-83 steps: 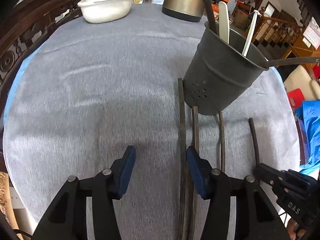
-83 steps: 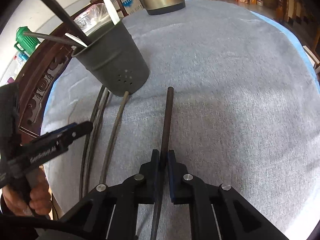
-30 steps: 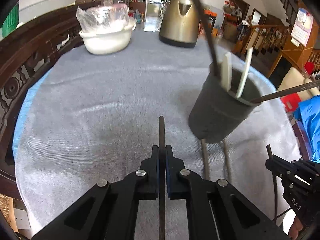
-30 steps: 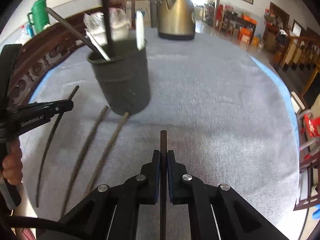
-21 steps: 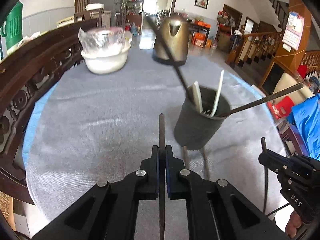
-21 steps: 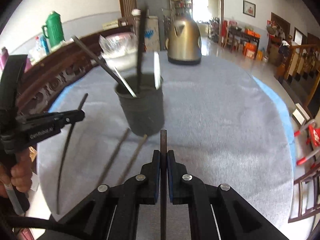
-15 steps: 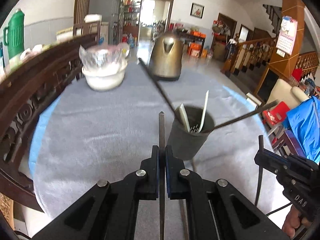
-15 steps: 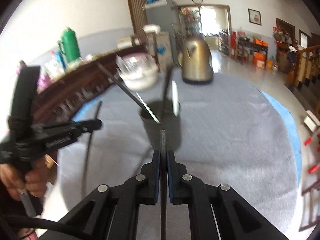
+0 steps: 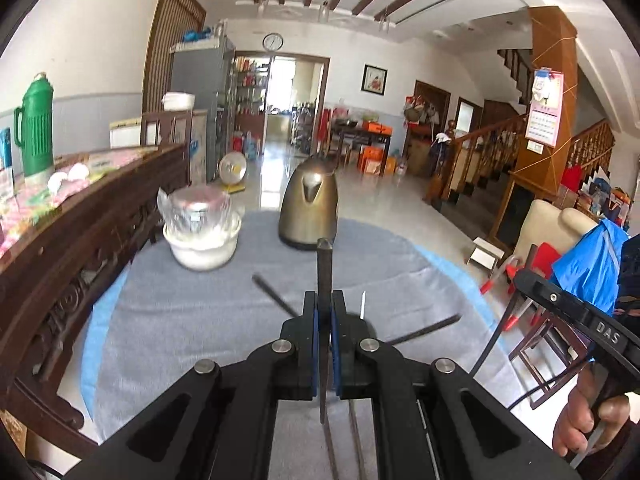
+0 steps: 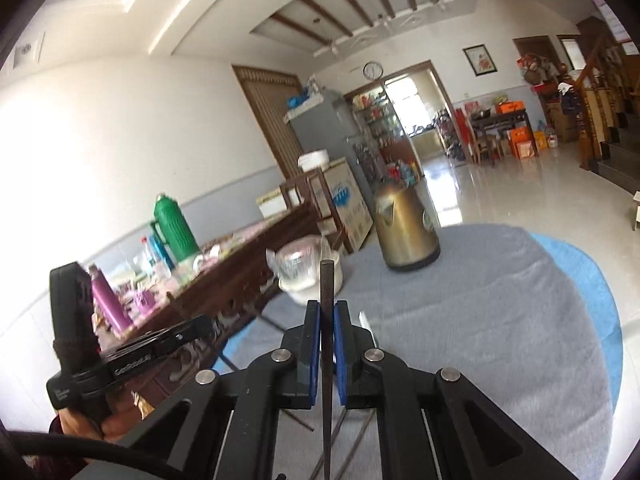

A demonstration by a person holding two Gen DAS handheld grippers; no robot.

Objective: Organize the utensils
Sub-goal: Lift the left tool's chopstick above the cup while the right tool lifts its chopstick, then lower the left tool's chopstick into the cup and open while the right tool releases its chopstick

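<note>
grey tablecloth [image 9: 180, 320] below; both hand-held grippers, left [image 9: 324, 312] and right [image 10: 327, 320], raised, each clamping dark chopstick [image 9: 324, 264].

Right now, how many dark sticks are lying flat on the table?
2. Both lie side by side on the grey tablecloth, seen beneath the left gripper: one dark stick, and another to its right. The gripper may hide more.

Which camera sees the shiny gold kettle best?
The left wrist view: the gold kettle stands sharp and upright near the middle, only its bottom edge hidden by the held chopstick. The right wrist view shows the whole kettle too, but blurred and tilted.
</note>
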